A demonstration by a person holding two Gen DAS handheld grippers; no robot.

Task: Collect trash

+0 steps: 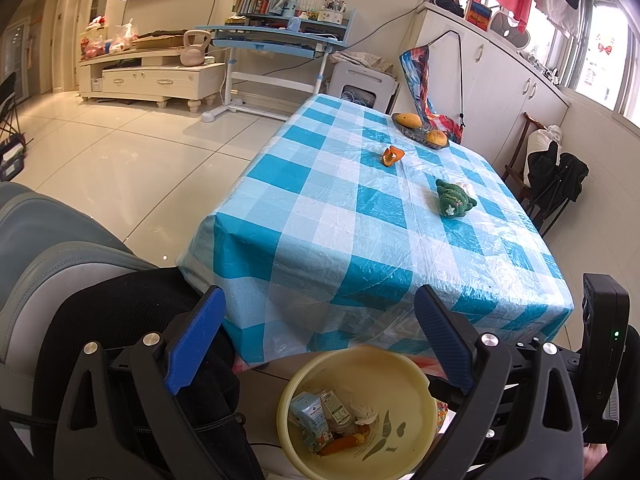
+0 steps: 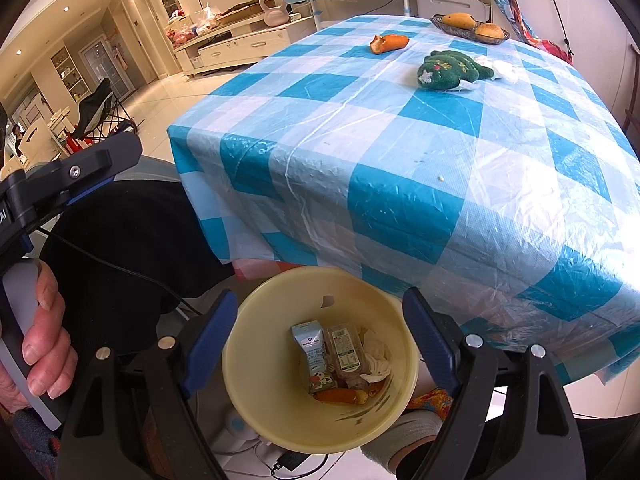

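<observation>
Yellow bin [image 2: 320, 424] sits on the floor just below the table's [image 2: 420, 168] near edge, directly under my right claw [image 2: 318, 344], whose jaws stand wide apart with nothing between them; inside lie a milk carton [image 2: 310, 346], a wrapper [image 2: 346, 350], tissue [image 2: 376, 354] and peel [image 2: 340, 395]. My left claw [image 1: 320, 338] is likewise spread wide and empty, just beside the bin's rim. Still on the checked cloth — an orange peel [image 2: 389, 43] toward the far side, and crumpled tissue [image 2: 502, 69] touching the green plush toy [image 2: 450, 70], near the fruit dish [image 2: 470, 29].
</observation>
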